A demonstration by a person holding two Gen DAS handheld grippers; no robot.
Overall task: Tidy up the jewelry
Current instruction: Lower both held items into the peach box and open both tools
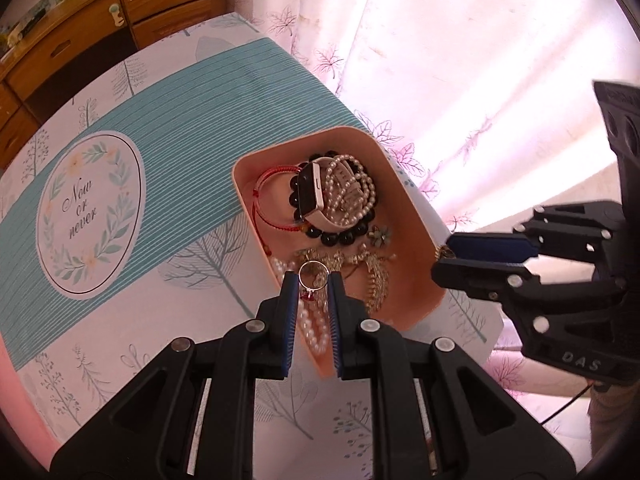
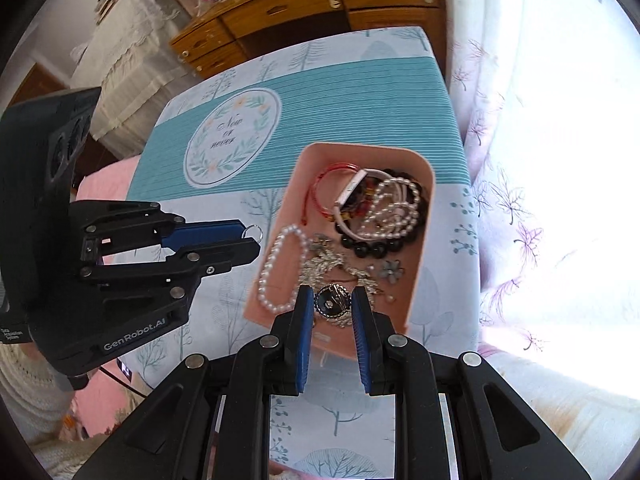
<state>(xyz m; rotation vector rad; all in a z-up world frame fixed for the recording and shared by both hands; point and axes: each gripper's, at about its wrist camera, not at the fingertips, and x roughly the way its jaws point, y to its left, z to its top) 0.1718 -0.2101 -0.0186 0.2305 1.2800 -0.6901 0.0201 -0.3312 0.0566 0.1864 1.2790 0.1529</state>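
Observation:
A pink tray on the table holds a smartwatch, pearl strands, black bead bracelet, red cord bracelet and gold pieces. My left gripper is shut on a silver ring with a red stone, held above the tray's near end; it also shows in the right wrist view. My right gripper is shut on a round dark brooch over the tray; in the left wrist view it is at the tray's right rim.
The table carries a white and teal cloth with a "Now or never" oval. A wooden drawer cabinet stands behind. A pink leaf-print curtain hangs to the right of the table.

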